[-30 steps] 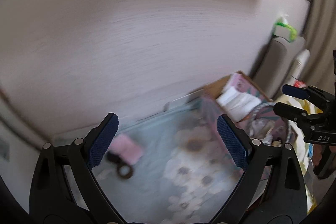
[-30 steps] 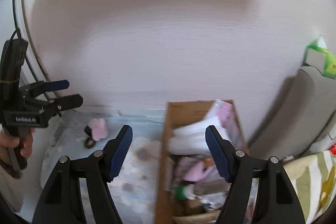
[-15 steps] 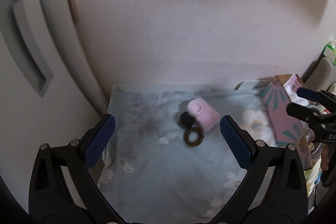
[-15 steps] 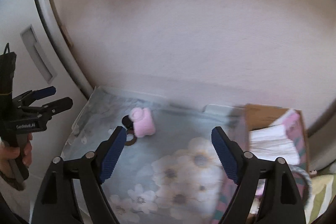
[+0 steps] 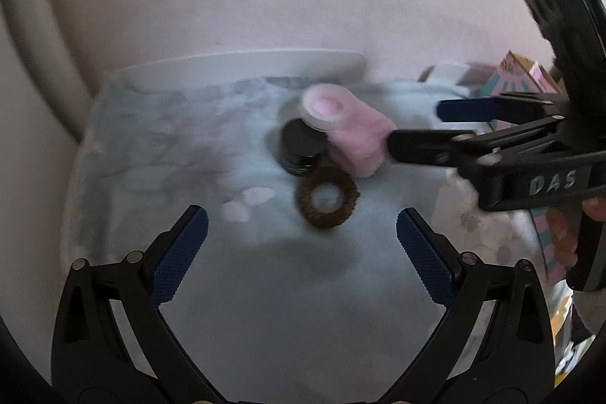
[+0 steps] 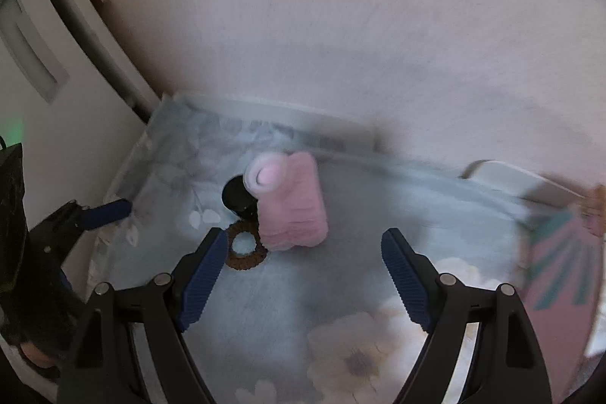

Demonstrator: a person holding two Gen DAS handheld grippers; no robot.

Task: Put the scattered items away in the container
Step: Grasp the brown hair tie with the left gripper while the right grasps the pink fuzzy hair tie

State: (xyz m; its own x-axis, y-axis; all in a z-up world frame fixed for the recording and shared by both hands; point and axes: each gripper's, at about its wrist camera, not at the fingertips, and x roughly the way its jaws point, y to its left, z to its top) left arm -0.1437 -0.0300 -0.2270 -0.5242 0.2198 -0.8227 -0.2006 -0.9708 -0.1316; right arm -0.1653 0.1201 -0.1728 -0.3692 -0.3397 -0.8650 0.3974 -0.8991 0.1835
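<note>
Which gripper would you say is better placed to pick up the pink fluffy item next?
Probably the right gripper: its open jaws face the pink fluffy item squarely, close ahead. The left gripper, also open, lines up with the brown ring instead.

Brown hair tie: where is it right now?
The brown hair tie lies flat on the floral cloth, just in front of the black jar and pink fluffy item.
</note>
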